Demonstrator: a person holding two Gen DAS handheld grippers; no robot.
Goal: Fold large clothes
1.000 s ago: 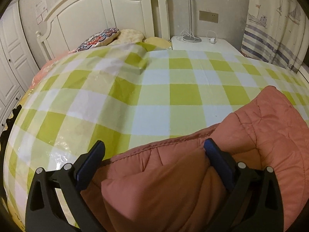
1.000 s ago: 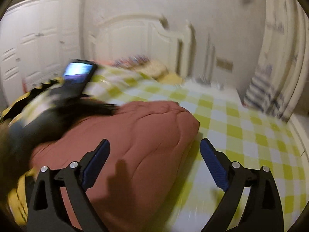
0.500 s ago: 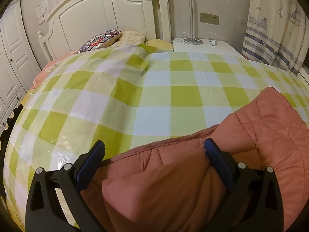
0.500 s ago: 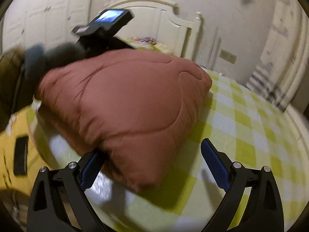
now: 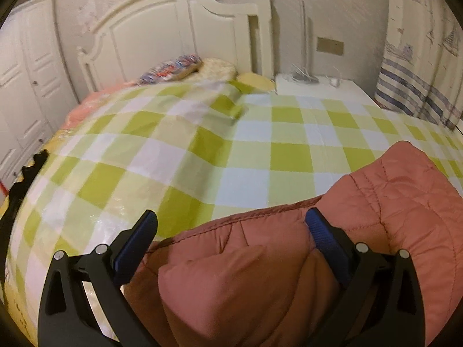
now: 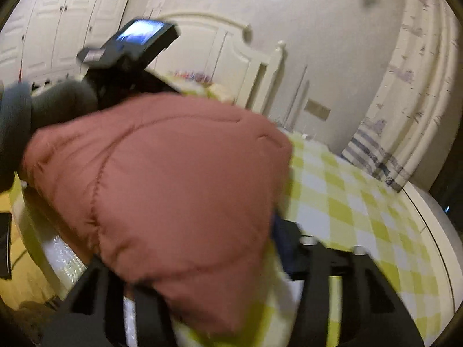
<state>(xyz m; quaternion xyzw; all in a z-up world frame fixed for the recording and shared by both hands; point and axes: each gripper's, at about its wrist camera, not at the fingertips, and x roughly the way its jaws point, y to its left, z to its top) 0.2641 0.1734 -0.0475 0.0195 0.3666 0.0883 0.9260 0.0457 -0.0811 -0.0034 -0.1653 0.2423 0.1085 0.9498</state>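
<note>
A puffy brick-red quilted jacket [image 5: 390,211] lies bunched at the near edge of the bed, on the green and white checked cover [image 5: 260,150]. My left gripper [image 5: 230,225] stands open, its blue pads wide apart with a fold of the jacket lying loosely between them. In the right wrist view the jacket [image 6: 173,188] fills the middle. My right gripper [image 6: 188,245] is closing on its near corner: the right pad presses the fabric and the left finger is hidden under it. A gloved hand [image 6: 58,104] holds the left tool's screen unit [image 6: 136,40] behind the jacket.
A white headboard [image 5: 173,31] and pillows [image 5: 179,68] stand at the far end of the bed. A white nightstand [image 5: 318,86] and a striped curtain [image 5: 419,81] are at the right. White wardrobe doors [image 5: 26,81] line the left. The bed's white edge [image 6: 428,217] curves at the right.
My right gripper has dropped low against the jacket and its fingers have drawn together on the near corner. The left gripper stays open in place, tilted slightly upward.
</note>
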